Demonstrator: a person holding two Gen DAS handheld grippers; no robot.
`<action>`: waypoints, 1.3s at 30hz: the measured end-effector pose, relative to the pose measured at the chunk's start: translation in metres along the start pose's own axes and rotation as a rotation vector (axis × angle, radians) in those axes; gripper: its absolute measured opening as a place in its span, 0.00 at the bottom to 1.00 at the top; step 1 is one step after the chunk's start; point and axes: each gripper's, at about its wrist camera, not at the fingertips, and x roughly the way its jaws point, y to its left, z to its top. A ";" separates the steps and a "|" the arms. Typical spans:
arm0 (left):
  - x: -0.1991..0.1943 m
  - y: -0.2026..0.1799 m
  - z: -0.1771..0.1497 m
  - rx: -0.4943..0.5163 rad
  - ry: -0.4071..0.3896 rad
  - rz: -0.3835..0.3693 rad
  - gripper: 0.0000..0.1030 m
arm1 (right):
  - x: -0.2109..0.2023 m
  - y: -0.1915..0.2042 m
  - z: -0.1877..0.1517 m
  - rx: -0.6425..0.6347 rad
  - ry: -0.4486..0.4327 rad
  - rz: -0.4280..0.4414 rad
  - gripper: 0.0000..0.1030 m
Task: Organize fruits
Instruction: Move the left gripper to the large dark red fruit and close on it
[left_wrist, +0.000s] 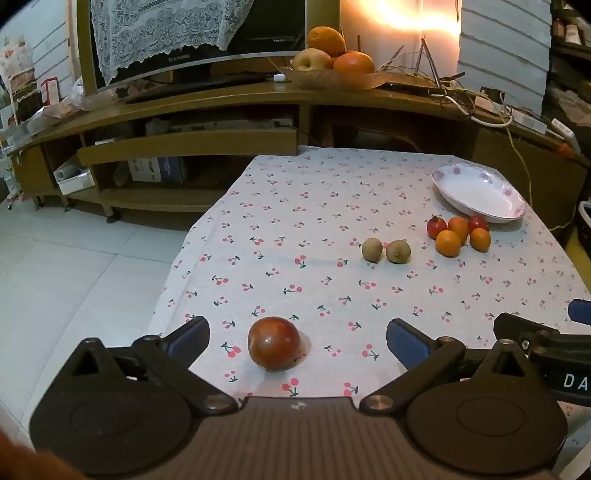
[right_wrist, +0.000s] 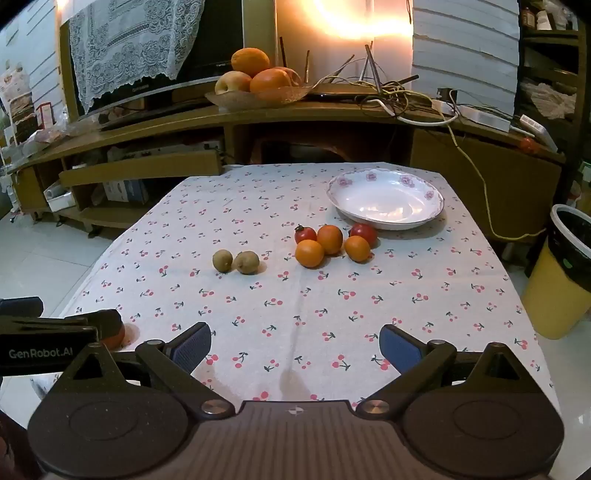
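A dark red tomato (left_wrist: 274, 342) lies on the cherry-print cloth between the fingers of my open left gripper (left_wrist: 297, 341), untouched. Two kiwis (left_wrist: 386, 251) lie mid-table. Three small oranges (left_wrist: 458, 236) and two small red tomatoes (left_wrist: 437, 226) cluster before an empty white floral plate (left_wrist: 480, 194). In the right wrist view my right gripper (right_wrist: 294, 347) is open and empty over the near cloth, with the kiwis (right_wrist: 236, 261), oranges (right_wrist: 328, 243), small tomatoes (right_wrist: 306, 233) and plate (right_wrist: 386, 199) ahead. The left gripper (right_wrist: 55, 332) shows at the left, partly hiding the dark tomato (right_wrist: 116, 336).
A wooden TV stand (left_wrist: 221, 103) runs behind the table with a fruit basket (left_wrist: 332, 75), cables and a lace-covered TV. A yellow bin (right_wrist: 561, 273) stands right of the table. Tiled floor (left_wrist: 74, 266) lies to the left.
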 end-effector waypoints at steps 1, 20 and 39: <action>0.000 0.001 0.000 -0.003 0.003 -0.003 1.00 | 0.000 0.000 0.000 -0.005 0.004 -0.003 0.95; 0.002 -0.003 -0.003 0.026 0.007 0.000 1.00 | 0.003 0.002 -0.001 -0.019 0.015 -0.003 0.95; 0.032 0.009 -0.012 0.012 0.069 0.027 0.99 | 0.023 0.001 -0.003 -0.014 0.053 0.032 0.95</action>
